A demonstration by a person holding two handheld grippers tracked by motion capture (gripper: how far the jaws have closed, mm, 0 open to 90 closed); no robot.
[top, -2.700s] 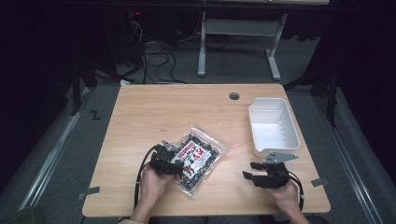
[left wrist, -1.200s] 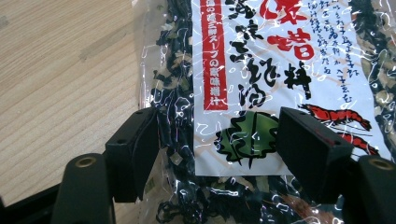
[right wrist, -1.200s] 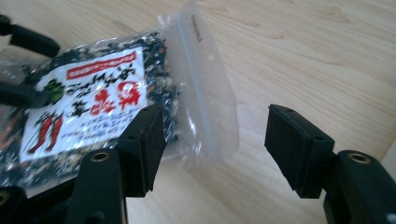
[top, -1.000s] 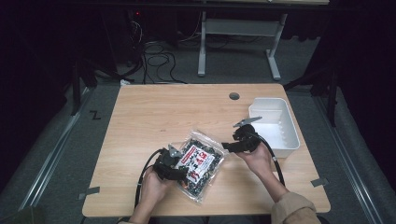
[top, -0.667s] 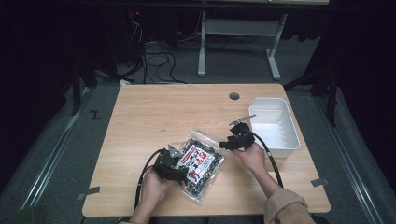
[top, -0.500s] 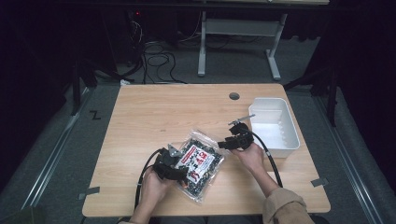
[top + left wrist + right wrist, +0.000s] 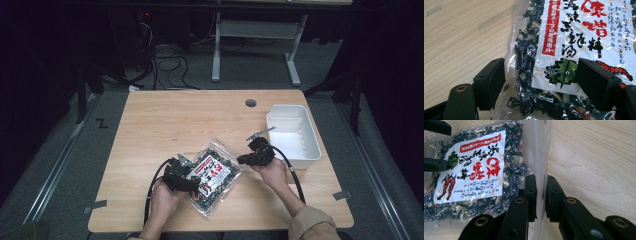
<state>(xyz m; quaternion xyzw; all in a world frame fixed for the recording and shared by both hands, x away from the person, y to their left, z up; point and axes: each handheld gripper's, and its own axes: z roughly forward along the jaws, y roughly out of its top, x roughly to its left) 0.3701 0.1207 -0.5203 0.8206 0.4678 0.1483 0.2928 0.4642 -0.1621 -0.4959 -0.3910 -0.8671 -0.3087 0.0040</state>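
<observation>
Slippage looks the main risk: the left gripper (image 7: 187,176) straddles the dried seaweed packet (image 7: 214,175) with jaws spread wide, seemingly unclamped, so the bag on the wooden table (image 7: 170,120) could swing or tear when the right gripper (image 7: 246,159), nipped on its clear sealed edge, lifts. Earlier that gripper hovered beside the white bin (image 7: 295,134), well clear.
</observation>
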